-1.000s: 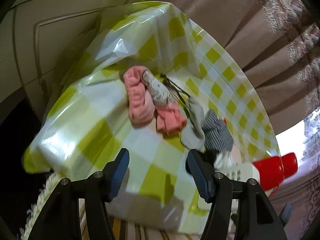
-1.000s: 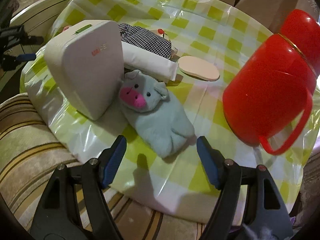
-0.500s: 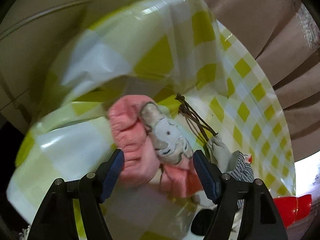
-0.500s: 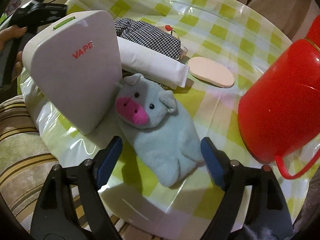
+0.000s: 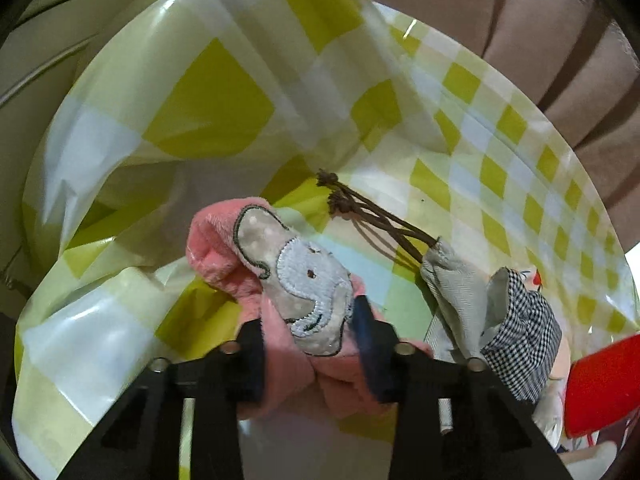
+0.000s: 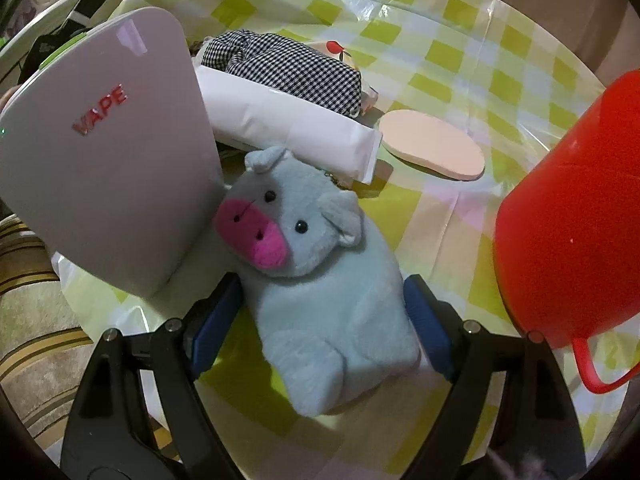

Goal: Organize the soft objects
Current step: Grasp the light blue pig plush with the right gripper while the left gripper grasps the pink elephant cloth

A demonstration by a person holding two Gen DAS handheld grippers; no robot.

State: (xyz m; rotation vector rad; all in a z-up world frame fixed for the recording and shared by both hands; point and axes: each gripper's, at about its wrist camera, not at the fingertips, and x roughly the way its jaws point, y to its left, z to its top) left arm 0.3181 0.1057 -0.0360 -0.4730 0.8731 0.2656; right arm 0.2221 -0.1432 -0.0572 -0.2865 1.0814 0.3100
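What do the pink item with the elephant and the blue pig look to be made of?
Pink item: fuzzy fleece, probably; the elephant patch looks like stitched cotton applique, with visible thread outlines.
Blue pig: short-pile plush, likely synthetic; matte nap, bead-like eyes.

The left tongs [image 5: 308, 322] reach in from the bottom centre of the left wrist frame, black arms angled up toward mid-frame, jaws closing with their blue pads [image 5: 366, 320] pressed into pink plush cloth [image 5: 224, 240] bunched between them. The right tongs [image 6: 320, 322] enter from the lower edge of the right wrist frame, tilted steeply downward, arms spread wide; the jaws are closing, one blue pad [image 6: 430, 334] on each side of a grey plush pig [image 6: 332, 300]
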